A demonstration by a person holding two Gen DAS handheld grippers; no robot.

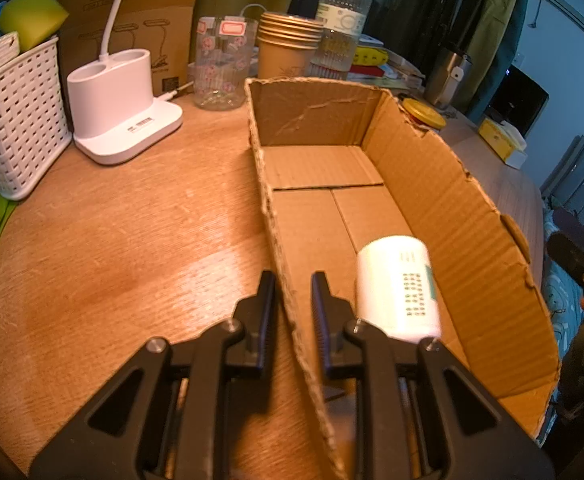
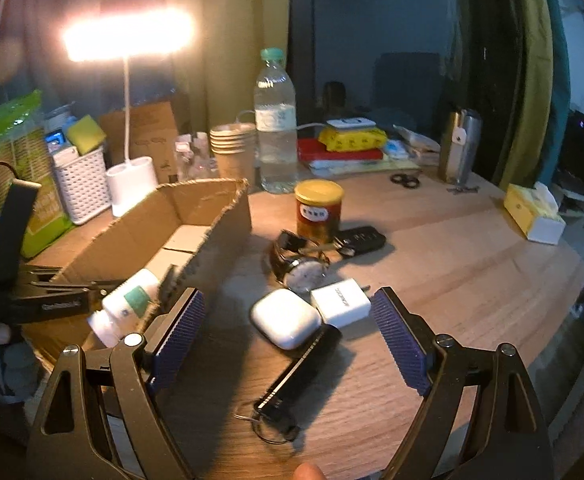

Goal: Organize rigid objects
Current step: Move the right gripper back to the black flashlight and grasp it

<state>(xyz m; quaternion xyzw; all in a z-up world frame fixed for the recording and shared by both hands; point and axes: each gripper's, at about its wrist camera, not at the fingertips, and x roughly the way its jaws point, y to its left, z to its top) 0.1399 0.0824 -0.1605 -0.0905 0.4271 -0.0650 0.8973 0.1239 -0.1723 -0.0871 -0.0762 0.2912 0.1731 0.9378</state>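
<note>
An open cardboard box (image 1: 472, 248) lies on the wooden table; it also shows in the right wrist view (image 2: 220, 216). A white bottle (image 1: 398, 286) lies on its side in the box's near end, also in the right wrist view (image 2: 126, 304). My left gripper (image 1: 292, 292) is shut on the box's left wall, one finger on each side. My right gripper (image 2: 288, 316) is open and empty above a white earbud case (image 2: 284, 318), a white charger plug (image 2: 342, 302), a black folded knife (image 2: 304, 368) and a wristwatch (image 2: 304, 268).
A yellow-lidded jar (image 2: 319, 210) and black car key (image 2: 362, 240) lie beyond the watch. A white lamp base (image 1: 120, 108), white basket (image 1: 16, 120), glass jar (image 1: 222, 64), paper cups (image 1: 288, 44) and water bottle (image 1: 342, 20) stand behind the box. A tissue box (image 2: 534, 218) sits far right.
</note>
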